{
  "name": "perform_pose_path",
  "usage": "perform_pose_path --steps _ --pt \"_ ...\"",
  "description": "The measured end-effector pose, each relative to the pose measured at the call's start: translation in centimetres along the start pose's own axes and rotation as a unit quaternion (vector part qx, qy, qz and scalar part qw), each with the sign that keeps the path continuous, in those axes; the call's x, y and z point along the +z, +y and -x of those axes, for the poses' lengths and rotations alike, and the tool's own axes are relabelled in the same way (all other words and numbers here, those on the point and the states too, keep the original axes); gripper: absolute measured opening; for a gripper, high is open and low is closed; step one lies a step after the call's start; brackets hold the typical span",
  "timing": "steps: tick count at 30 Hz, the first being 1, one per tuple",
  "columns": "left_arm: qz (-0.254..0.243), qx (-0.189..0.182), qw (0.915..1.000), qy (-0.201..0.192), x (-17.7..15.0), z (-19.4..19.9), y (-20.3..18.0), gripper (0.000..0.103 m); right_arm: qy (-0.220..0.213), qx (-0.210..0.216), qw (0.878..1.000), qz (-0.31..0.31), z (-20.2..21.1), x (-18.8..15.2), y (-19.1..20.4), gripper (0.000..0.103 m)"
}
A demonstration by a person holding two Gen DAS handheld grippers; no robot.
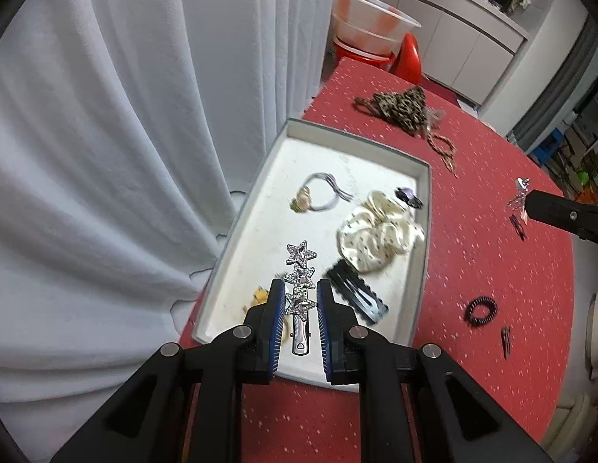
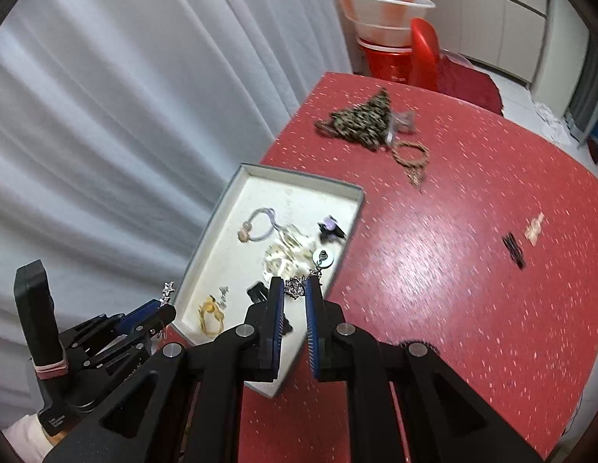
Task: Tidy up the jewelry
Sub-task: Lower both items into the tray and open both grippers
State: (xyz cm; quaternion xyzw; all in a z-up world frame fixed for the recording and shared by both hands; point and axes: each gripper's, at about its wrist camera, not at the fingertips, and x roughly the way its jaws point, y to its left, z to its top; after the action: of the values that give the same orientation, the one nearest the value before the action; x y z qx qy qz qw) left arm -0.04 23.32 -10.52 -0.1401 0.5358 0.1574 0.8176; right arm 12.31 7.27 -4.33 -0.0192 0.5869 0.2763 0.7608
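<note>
Red speckled table (image 1: 472,239): shallow tray (image 1: 424,231), leopard scrunchie (image 1: 403,106), black coil tie (image 1: 480,310), small clips (image 1: 506,341).

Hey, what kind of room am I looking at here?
Probably a home kitchen or dining area: a red speckled table beside a white curtain, a long cabinet counter with bottles behind, and a red plastic chair.

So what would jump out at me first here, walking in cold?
Probably the sparkly star hair clip, pinched in the left tool just above the near end of the white tray. Next, the right tool grips a dangling silver earring over the tray's right edge, all on a speckled red table.
</note>
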Motion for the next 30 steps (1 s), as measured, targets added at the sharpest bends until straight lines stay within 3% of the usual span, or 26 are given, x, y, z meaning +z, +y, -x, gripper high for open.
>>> perform_pose_path --steps 13,30 --pt "0.013 -0.01 0.9998 -0.007 2.6 -4.6 0.7 0.018 0.021 0.025 0.999 0.014 -5.9 2.8 0.3 0.012" --pt "0.032 0.0 0.9993 0.022 3.3 -11.1 1.3 0.018 0.043 0.038 0.998 0.008 -13.8 6.3 -0.9 0.012"
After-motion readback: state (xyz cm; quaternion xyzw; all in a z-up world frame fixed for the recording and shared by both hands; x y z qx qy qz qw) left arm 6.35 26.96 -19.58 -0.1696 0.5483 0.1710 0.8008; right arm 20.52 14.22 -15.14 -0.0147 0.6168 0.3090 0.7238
